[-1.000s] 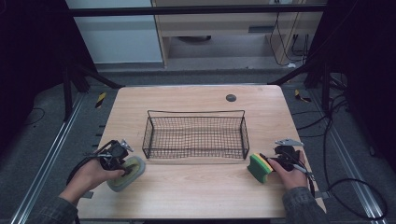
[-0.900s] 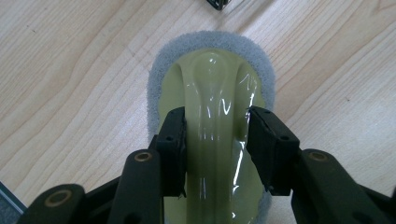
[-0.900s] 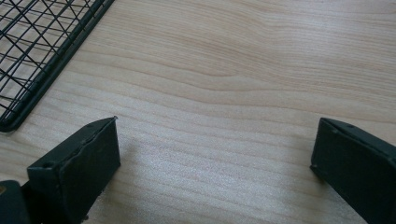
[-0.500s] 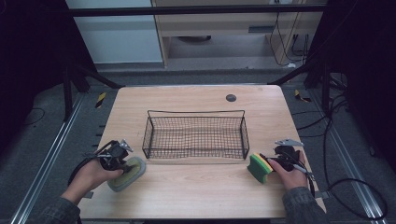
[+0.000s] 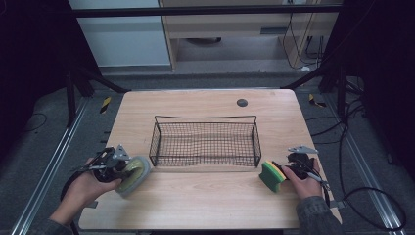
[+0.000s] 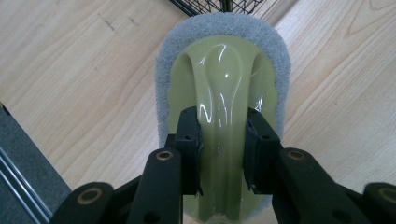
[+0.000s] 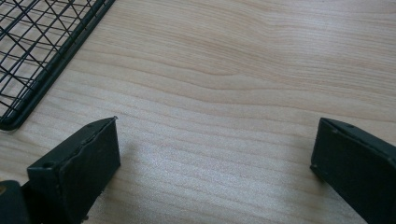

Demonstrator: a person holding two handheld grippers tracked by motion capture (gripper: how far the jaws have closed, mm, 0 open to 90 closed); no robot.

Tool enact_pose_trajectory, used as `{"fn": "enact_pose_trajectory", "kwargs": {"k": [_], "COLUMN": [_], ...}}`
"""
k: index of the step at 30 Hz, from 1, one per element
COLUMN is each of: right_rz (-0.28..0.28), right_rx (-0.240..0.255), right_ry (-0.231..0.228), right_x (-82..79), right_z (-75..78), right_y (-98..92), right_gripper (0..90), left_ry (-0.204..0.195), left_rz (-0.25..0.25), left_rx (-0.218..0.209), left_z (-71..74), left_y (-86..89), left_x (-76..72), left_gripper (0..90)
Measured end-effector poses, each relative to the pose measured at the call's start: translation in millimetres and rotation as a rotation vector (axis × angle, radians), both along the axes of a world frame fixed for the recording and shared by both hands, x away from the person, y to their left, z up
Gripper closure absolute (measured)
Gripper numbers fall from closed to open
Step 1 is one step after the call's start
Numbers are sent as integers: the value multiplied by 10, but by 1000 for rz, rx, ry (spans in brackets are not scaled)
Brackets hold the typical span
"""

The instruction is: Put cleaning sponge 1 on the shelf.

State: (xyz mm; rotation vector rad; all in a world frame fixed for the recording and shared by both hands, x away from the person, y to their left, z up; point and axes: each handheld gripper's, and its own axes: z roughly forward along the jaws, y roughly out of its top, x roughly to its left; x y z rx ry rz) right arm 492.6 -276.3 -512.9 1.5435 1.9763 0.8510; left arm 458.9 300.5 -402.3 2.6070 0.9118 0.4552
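The near end of the scrubber (image 6: 219,93) is hidden behind the closed jaws of the left gripper (image 6: 222,140) and cut off by the bottom edge of the left gripper view. Of the basket (image 7: 32,46), only a corner is kept in the right gripper view; the rest is cut off at the top and left. One jaw of the right gripper (image 7: 215,154) is clipped at the right edge. In the high view, the dark round thing (image 5: 242,102) near the far edge of the table (image 5: 195,200) is too small to be identified. Whether the sponge (image 5: 271,175) is touched there cannot be told. Both forearms are cut off at the bottom.
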Motion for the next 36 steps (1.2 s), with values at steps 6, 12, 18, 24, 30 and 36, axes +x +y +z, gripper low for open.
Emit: {"fn": "enact_pose_trajectory", "kwargs": {"k": [6,12,18,24,30,36], "right_rz": [0,-1,0,2,5,8], "right_rx": [0,0,1,1,4,2], "right_ry": [0,1,1,1,3,3], "right_x": [0,0,1,2,2,4], "right_z": [0,0,0,0,0,-1], "right_y": [0,2,1,0,0,-2], "right_gripper": [13,12,10,9,6,5], "left_ry": [-35,-80,-125,-190,-229,-262], "left_rz": [-2,-17,-29,-56,-85,-138], "left_rx": [-4,21,33,61,67,91], "left_z": [144,313,446,608,733,862], "left_y": [91,110,84,5,-77,-210], "left_x": [-34,-22,73,164,249,381], "left_gripper": [703,703,703,703,703,703]}}
